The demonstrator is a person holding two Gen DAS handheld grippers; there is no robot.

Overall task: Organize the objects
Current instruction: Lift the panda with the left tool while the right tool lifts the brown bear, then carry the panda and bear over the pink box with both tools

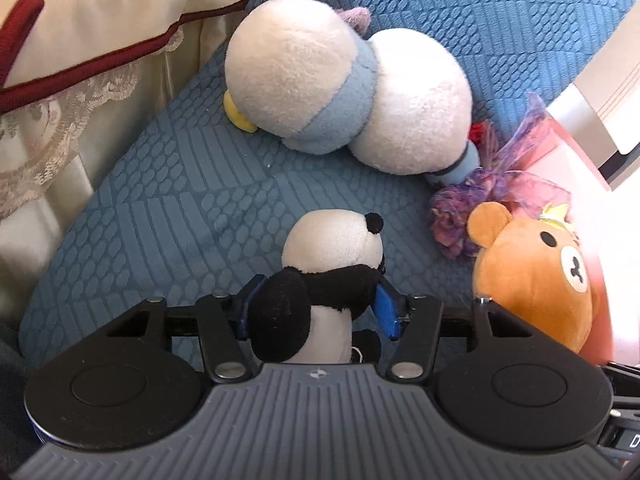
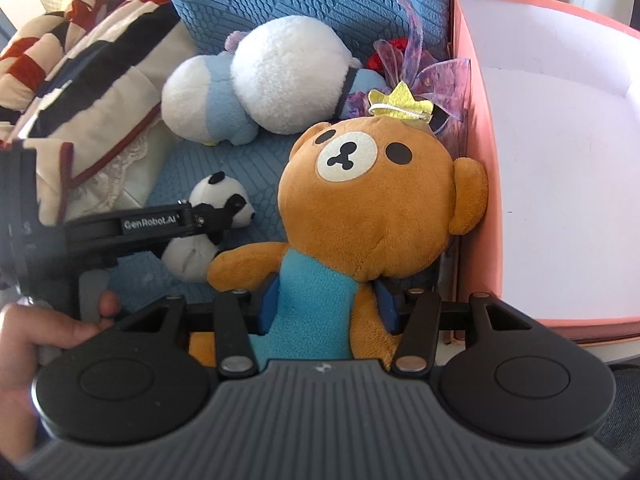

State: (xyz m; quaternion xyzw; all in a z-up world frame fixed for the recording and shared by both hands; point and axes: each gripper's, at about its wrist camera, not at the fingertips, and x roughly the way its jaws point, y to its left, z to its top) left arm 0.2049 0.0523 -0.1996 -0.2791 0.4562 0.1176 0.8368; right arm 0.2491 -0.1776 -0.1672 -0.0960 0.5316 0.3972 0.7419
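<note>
A small black-and-white panda plush (image 1: pixel 332 240) stands on the blue quilted seat (image 1: pixel 160 200). My left gripper (image 1: pixel 318 300) is shut on its body, with the blue pads against its black arms. The right wrist view shows that gripper (image 2: pixel 208 220) reaching in from the left onto the panda (image 2: pixel 224 200). My right gripper (image 2: pixel 328 300) is shut on a brown bear plush (image 2: pixel 372 200) at its blue-bibbed torso. The bear wears a yellow crown and leans against the pink box (image 2: pixel 476 140). In the left wrist view the bear (image 1: pixel 532 276) sits at the right edge.
A large white and light-blue plush (image 1: pixel 340 80) lies on the seat behind the panda. A purple ribbon flower (image 1: pixel 472 204) sits between it and the bear. The pink box is white inside. A cream, maroon-trimmed cushion (image 1: pixel 100 20) and striped fabric (image 2: pixel 80 40) crowd the left. A person's hand (image 2: pixel 40 332) holds the left gripper.
</note>
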